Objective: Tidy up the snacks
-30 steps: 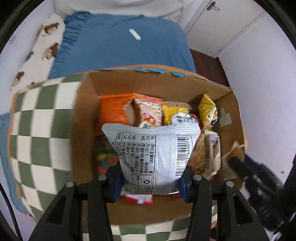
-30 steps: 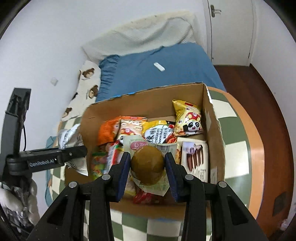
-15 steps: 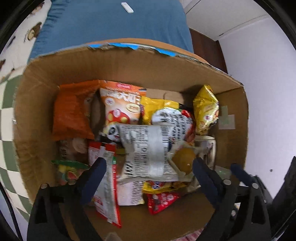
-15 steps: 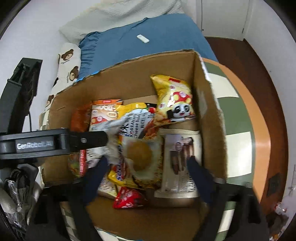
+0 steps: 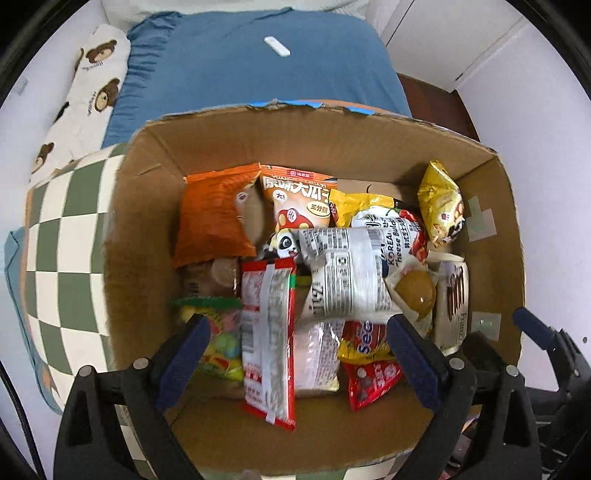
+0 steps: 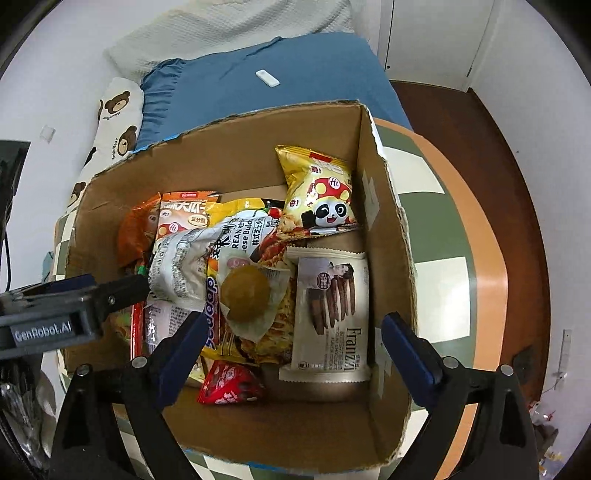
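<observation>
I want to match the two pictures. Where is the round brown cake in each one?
Left wrist view: round brown cake right of centre, beside the silver packet.
Right wrist view: cake near centre, left of the biscuit pack.
Shared landmark: panda bag.

Behind the box you've got a bed [image 5: 229, 62] w/ blue sheet; small white remote [image 5: 277, 46] lies on it, well apart from the edges. Bear-print pillow [image 5: 85, 92] sits along the bed's left side, against the wall. Cream blanket [image 6: 221, 33] bunched at the bed's far end. Round table [image 6: 487, 280] has an orange rim & a green/white checked cloth [image 5: 62, 258] on top. Dark wood floor [image 6: 480, 122] to the right; white door [image 6: 436, 37] beyond it. Small white wall plate [image 6: 48, 132] left of the pillow.
</observation>
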A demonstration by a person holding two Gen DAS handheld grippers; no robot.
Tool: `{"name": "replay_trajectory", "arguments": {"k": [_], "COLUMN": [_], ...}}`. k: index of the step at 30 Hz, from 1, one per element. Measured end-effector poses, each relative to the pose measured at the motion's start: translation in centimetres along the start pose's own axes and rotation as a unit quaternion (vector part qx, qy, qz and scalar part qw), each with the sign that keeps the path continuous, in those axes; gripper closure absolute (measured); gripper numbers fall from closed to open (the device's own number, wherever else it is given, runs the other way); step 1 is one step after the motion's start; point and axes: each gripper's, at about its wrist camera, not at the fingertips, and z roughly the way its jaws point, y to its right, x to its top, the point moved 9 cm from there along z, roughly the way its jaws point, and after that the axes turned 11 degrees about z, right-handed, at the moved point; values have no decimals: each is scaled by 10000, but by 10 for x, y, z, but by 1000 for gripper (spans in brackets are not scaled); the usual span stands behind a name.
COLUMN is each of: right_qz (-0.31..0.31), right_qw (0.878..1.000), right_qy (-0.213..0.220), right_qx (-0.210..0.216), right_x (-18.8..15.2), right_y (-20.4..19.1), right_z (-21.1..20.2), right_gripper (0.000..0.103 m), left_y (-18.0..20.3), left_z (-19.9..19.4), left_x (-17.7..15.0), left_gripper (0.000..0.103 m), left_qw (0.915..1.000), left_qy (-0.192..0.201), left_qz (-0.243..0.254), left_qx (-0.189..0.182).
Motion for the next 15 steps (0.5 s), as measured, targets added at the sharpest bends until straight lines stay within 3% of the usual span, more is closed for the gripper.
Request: {"name": "replay_trajectory", "arguments": {"k": [7,15], "right_qz": [-142,-253], "right_qw": [9991,9938], "right_qy": [383,1054], "right_qx": [83,227], "right_x": [-17,-52], "right_y": [-4,0], "right_z": [-38,-100], "right_gripper": [6,6], "left_y": [2,6], "left_z": [-34,-91], "left_x": [-26,-71], "left_gripper": [5,5], "left_qw": [9979,9910], "left_qy": [445,1241], "left_qz": [102,-48], "left_qx": [468,508]}}
